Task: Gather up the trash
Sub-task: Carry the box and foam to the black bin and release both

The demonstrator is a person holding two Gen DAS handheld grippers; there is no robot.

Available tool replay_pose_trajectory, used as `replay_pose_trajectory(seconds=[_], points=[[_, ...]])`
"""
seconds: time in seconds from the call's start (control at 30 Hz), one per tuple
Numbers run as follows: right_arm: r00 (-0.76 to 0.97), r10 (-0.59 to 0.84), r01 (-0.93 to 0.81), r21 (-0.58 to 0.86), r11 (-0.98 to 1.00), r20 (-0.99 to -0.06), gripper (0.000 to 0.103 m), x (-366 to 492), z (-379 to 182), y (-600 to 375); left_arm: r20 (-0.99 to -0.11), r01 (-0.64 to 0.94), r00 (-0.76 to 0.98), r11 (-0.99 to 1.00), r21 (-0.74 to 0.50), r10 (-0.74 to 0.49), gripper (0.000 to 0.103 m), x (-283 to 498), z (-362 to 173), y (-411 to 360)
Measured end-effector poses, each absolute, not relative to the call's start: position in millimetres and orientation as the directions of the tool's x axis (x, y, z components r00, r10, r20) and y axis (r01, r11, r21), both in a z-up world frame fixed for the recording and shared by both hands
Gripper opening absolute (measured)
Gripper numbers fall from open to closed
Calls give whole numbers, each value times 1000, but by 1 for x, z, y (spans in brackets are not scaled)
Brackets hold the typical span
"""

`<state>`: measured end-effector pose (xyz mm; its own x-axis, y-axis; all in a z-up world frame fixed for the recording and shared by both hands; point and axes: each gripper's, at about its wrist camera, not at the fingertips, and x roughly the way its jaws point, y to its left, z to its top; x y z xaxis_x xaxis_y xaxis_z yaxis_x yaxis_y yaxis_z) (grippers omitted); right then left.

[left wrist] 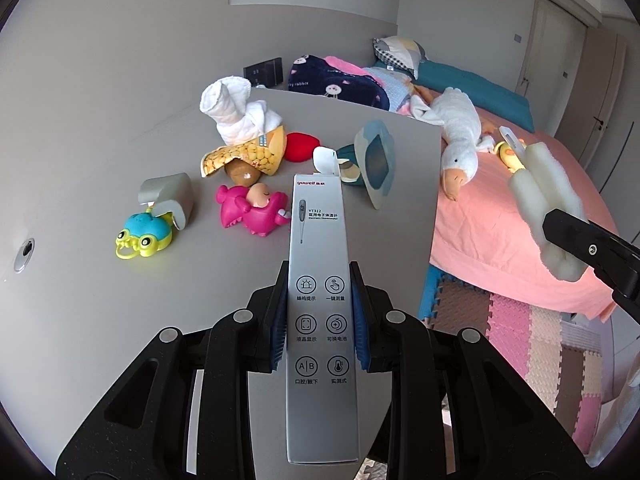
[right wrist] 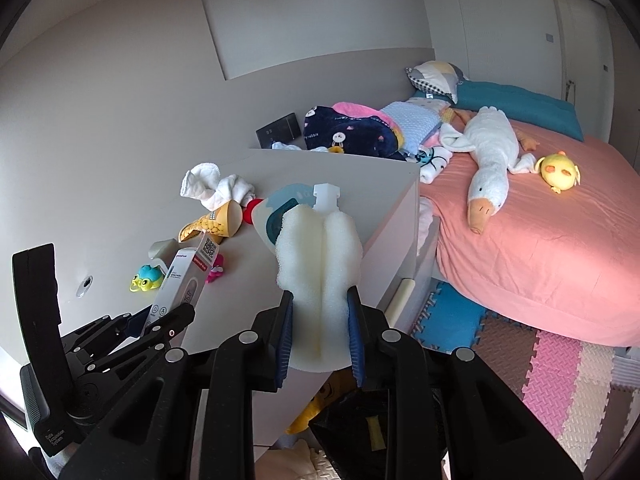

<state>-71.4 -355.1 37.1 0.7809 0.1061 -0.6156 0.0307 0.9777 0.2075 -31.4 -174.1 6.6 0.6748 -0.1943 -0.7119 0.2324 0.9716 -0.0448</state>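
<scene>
Currently held, item one: a long grey thermometer box, clamped between the fingers of the left gripper and lifted clear of the desk, its top flap open. Item two: a piece of white foam packing, pinched and squeezed between the fingers of the right gripper, held above the desk's near corner. Both pieces of trash are therefore in hand but not yet dropped anywhere. Remaining on the desk: a blue-and-cream card package standing on edge near the far corner, likely trash; a yellow snack bag printed with corn kernels, possibly trash; a small grey open box beside a blue-and-yellow frog toy; a pink plastic toy; a red round thing; a bundle of white cloth. On the bed, apart from the desk: a white stuffed goose, a yellow stuffed chick, folded blankets and a pillow. Progress, by judgement: two pieces gathered, disposal pending, at least one more package left to fetch. Unclear: a dark bag-like shape shows low in the right wrist view beneath the desk edge, perhaps the trash bag, but it is mostly hidden by the gripper. A brown round object under the snack bag cannot be identified.
</scene>
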Motion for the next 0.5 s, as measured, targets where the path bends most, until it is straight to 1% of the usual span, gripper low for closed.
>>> replay_pose_trajectory(seconds=[0.5], points=[[789, 17, 141, 208, 968, -615, 27, -98, 34, -405, -721, 366, 629, 929, -59, -293, 27, -40, 9, -232]])
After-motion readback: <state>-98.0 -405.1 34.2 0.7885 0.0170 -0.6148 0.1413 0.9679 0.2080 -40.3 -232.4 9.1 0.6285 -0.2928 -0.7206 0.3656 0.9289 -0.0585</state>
